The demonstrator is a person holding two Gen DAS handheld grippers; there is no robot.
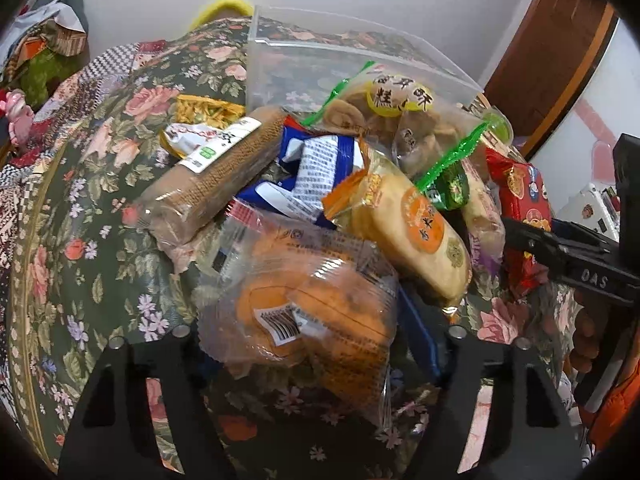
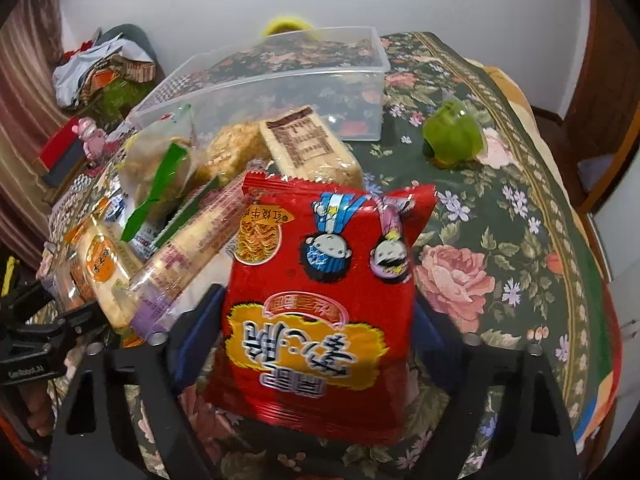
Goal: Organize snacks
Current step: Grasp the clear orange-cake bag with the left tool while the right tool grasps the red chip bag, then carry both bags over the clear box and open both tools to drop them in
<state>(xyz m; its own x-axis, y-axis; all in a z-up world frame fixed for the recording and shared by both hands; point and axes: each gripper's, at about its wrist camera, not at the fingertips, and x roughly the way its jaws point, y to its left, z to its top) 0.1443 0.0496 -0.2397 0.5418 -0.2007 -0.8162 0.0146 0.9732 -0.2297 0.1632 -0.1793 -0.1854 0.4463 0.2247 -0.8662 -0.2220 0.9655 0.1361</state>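
Snack pile on a floral worktop (image 1: 100, 256), each pair of tongs astride one packet.

Left tongs (image 1: 320, 334) stand apart around a clear-wrapped orange cake (image 1: 304, 304) at the pile's near edge. Right tongs (image 2: 316, 338) clamp a glossy red noodle bag (image 2: 320, 300) with two cartoon children and yellow lettering. A clear bin (image 2: 280, 80) sits behind the pile.

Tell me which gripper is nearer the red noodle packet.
Right. The right gripper has the red noodle packet between its fingers. The left gripper is around an orange pastry pack, with the red packet off to its right.
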